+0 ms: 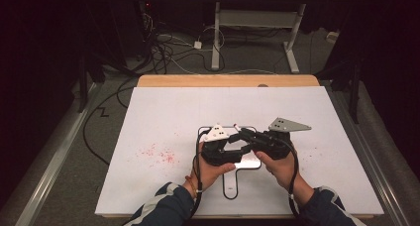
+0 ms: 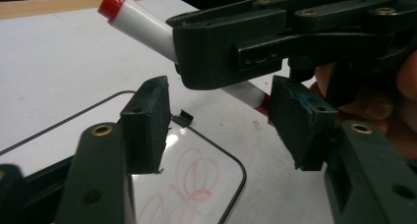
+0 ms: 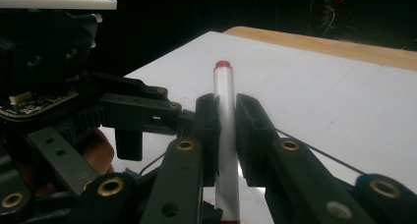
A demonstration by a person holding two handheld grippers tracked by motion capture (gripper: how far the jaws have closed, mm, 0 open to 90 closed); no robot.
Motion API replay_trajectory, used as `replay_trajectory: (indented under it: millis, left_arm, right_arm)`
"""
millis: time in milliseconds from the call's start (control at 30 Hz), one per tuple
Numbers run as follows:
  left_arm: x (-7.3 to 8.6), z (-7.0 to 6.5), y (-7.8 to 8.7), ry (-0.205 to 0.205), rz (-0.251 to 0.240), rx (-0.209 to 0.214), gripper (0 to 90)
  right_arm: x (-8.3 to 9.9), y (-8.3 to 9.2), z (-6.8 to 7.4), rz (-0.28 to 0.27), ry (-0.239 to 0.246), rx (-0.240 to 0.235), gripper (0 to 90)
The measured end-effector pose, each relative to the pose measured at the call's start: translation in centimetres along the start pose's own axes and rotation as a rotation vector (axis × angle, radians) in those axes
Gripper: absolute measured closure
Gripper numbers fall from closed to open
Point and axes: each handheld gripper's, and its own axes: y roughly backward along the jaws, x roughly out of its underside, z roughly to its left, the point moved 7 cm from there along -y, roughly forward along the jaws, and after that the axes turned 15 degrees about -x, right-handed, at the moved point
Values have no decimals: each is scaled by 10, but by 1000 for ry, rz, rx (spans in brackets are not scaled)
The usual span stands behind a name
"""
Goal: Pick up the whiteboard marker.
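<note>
A white marker with a red cap (image 3: 225, 111) sits upright between the pads of my right gripper (image 3: 226, 103), which is shut on its barrel. In the left gripper view the same marker (image 2: 137, 22) slants up to the left, red cap on top, clamped in the right gripper's jaw (image 2: 231, 52). My left gripper (image 2: 221, 101) stands open; the marker's lower end hangs between its pads (image 2: 150, 121) without touching them. Below lies a small whiteboard (image 2: 196, 184) with red scribbles. From above, both grippers (image 1: 242, 139) meet over that board (image 1: 250, 161).
A large white sheet (image 1: 173, 117) covers the table, with red specks (image 1: 158, 154) on its left part. The wooden table edge (image 1: 228, 81) runs along the back. Beyond it are cables on the floor (image 1: 163, 52) and a white stand (image 1: 252, 23).
</note>
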Motion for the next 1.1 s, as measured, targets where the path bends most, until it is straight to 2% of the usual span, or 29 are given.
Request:
replay_trajectory:
  millis: [67, 167, 233, 367, 500, 600, 667, 700, 767, 833, 900, 1000, 1100]
  left_arm:
    - [-2, 1, -1, -10, -2, -18, 516]
    - [-3, 2, -2, -7, -4, -11, 575]
    - [-4, 3, -1, -32, -6, -18, 632]
    - [-4, 5, 1, -52, -6, -27, 727]
    - [-2, 10, 3, -96, 13, -71, 781]
    - [2, 12, 4, -149, 12, -105, 786]
    - [8, 16, 6, -168, 10, -124, 787]
    - [11, 19, 7, -181, 9, -134, 787]
    - [20, 25, 10, -199, 12, -136, 787]
    - [30, 34, 12, -214, 22, -169, 787]
    - [38, 40, 15, -209, 31, -146, 788]
    - [46, 43, 20, -249, 34, -165, 788]
    - [50, 44, 23, -259, 40, -167, 789]
  right_arm:
    - [-1, 1, 0, -4, 2, -4, 814]
    - [-1, 1, 2, -10, 13, 3, 814]
    - [-3, 2, 5, -11, 36, 15, 815]
    - [-5, 3, 9, -13, 68, 23, 814]
    - [-4, 3, 12, -11, 81, 33, 810]
    - [-2, 1, 15, 4, 82, 31, 776]
    - [-1, 2, 17, 3, 83, 27, 706]
    - [0, 4, 19, 4, 92, 20, 701]
    - [-1, 11, 21, -7, 108, 9, 617]
    - [0, 21, 20, -10, 115, 25, 553]
    - [2, 32, 18, -11, 124, 43, 521]
    - [10, 46, 13, 19, 161, 87, 509]
    - [20, 59, 11, 51, 173, 104, 492]
